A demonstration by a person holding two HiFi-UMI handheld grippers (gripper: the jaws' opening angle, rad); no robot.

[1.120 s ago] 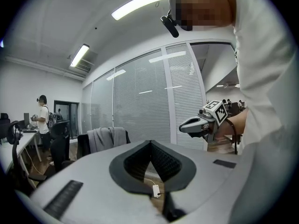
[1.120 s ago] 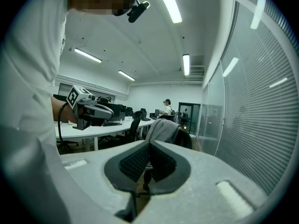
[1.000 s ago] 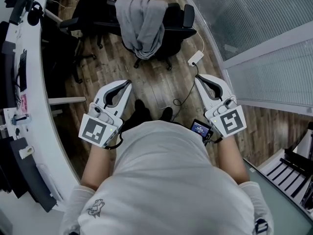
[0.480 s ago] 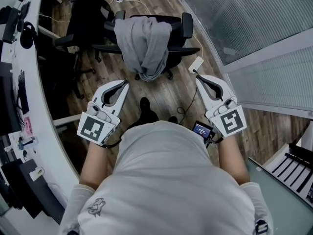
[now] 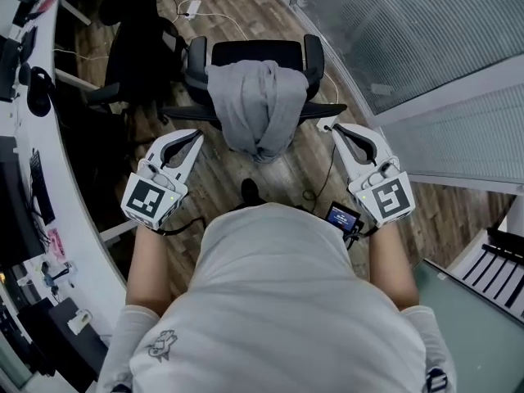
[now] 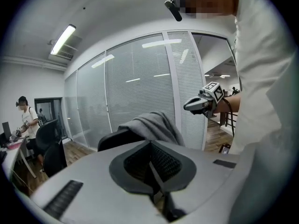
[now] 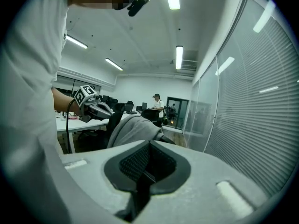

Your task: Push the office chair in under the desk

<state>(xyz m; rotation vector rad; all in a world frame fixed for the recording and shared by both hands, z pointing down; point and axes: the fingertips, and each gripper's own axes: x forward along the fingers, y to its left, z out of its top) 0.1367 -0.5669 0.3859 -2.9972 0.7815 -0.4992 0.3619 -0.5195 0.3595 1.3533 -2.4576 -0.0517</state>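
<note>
A black office chair (image 5: 250, 54) with a grey garment (image 5: 260, 109) draped over its backrest stands on the wood floor, just ahead of the person. Its back faces me. The white desk (image 5: 72, 219) curves along the left edge. My left gripper (image 5: 196, 134) is shut and empty, near the chair's left armrest. My right gripper (image 5: 332, 127) is shut and empty too, by the right armrest. In the left gripper view the garment-covered chair back (image 6: 152, 125) rises behind the closed jaws. The right gripper view shows the same garment (image 7: 133, 127) ahead of its closed jaws.
A second black chair (image 5: 135, 47) sits tucked at the desk on the left. A glass partition with blinds (image 5: 409, 47) runs along the right. Cables (image 5: 315, 191) and a power strip (image 5: 190, 6) lie on the floor. Another person (image 6: 24, 113) stands far off by the desks.
The person has walked up to the chair. It has come from the top of the head view to between both shut grippers, which have advanced level with its armrests.
</note>
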